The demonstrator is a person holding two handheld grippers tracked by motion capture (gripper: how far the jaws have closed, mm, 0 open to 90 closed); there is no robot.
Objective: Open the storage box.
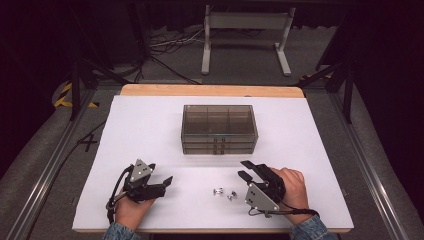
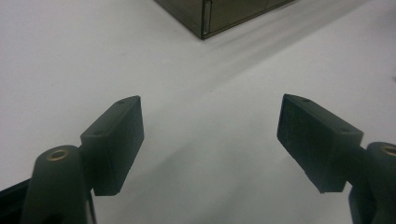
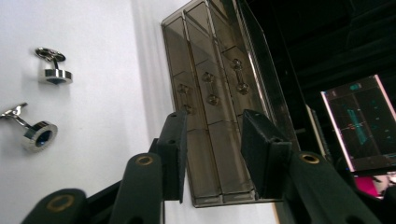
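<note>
Two silver cufflinks (image 1: 224, 193) lying side by side on white table, near front edge.

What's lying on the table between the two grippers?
Two silver cufflinks lie on the white sheet between the left gripper and the right gripper, nearer the right one, as the high view shows.

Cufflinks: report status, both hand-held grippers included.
Left hand-held gripper open, empty. Right hand-held gripper open, empty. Two cufflinks lie loose between them. Drawer box beyond, path unobstructed.
</note>
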